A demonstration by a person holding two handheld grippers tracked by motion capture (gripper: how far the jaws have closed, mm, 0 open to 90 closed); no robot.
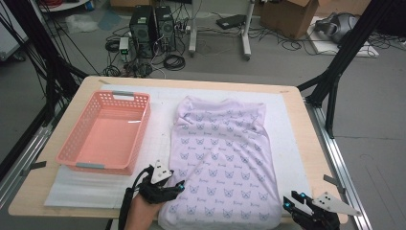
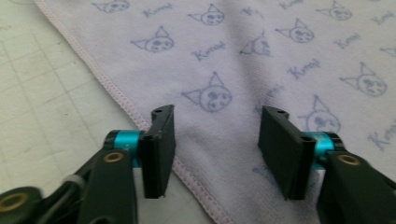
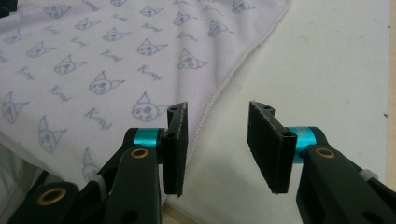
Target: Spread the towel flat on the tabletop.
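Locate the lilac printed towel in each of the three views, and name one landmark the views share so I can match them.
High view: the lilac towel lies spread on the white mat, right of the pink basket.
Left gripper view: it covers the upper right, and its stitched hem runs diagonally between the open jaws.
Right gripper view: it covers the upper left, with its hem beside the left jaw.
Shared landmark: the stitched hem against the white mat.

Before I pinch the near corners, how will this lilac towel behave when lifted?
The lilac towel probably drapes limply: it lies flat with soft creases. It looks thin and light, so it likely slides on the white mat. Its stitched hem should give grip.
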